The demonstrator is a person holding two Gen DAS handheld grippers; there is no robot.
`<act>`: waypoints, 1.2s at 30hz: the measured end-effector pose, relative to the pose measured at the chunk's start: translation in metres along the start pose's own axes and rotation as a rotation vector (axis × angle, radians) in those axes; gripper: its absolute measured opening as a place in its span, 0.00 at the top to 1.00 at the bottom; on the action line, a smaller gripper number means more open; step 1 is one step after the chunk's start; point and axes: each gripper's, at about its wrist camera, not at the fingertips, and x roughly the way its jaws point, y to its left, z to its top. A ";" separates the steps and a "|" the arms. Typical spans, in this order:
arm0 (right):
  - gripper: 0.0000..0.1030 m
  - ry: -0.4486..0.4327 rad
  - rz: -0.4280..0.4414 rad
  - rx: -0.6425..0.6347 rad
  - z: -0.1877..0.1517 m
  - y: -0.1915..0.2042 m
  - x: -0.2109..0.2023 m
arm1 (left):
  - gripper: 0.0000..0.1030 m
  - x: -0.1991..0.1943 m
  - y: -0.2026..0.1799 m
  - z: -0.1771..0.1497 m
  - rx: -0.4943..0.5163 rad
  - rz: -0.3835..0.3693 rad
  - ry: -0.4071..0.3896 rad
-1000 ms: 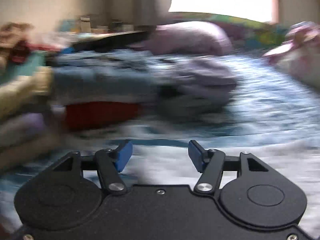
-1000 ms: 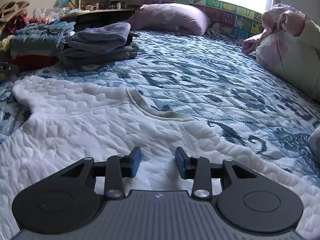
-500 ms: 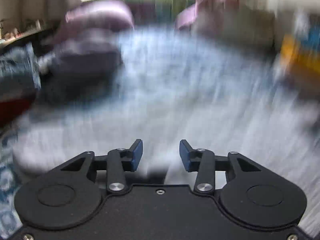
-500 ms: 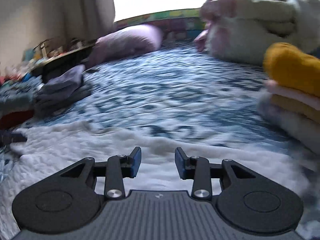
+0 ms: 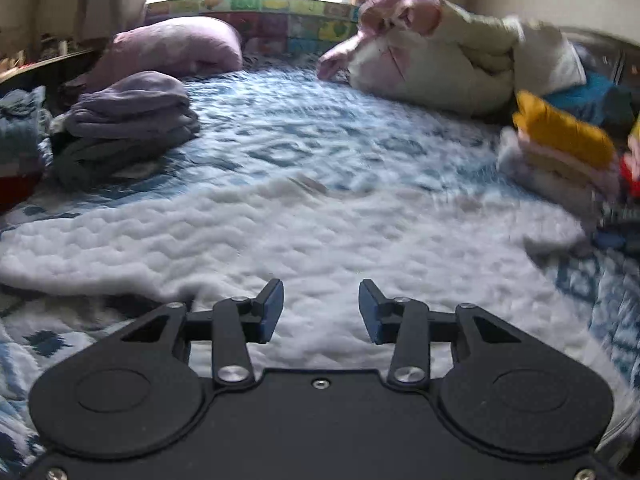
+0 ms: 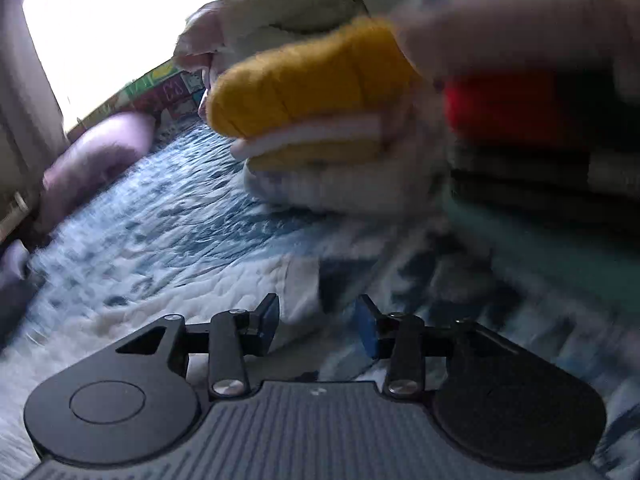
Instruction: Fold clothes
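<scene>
A white quilted garment (image 5: 304,236) lies spread flat on the blue patterned bedspread (image 5: 304,140). My left gripper (image 5: 320,310) is open and empty, low over the garment's near part. In the right wrist view the garment's right end (image 6: 224,300) reaches to my right gripper (image 6: 316,318), which is open and empty just above that edge, tilted. The right view is blurred.
A folded grey-purple stack (image 5: 128,120) sits at the left, with blue and red folded clothes (image 5: 20,152) beyond. A stack topped by a yellow garment (image 5: 560,136) (image 6: 312,76) sits at the right, next to red and dark folded clothes (image 6: 520,128). Pillows (image 5: 176,46) and a bundled duvet (image 5: 448,68) lie at the back.
Both grippers have swung to the right. The left now looks across the white garment. The right has moved from the garment's middle to its right end, close to the yellow-topped stack.
</scene>
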 end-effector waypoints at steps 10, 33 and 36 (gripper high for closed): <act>0.83 0.010 0.036 0.117 -0.009 -0.008 -0.007 | 0.61 0.017 -0.009 -0.012 0.013 0.000 0.033; 0.80 0.096 0.158 -0.662 -0.068 0.174 0.024 | 0.57 0.016 0.001 -0.006 -0.067 -0.110 0.037; 0.77 0.130 0.152 -0.620 -0.072 0.162 0.031 | 0.54 0.017 0.004 -0.008 -0.068 -0.051 0.063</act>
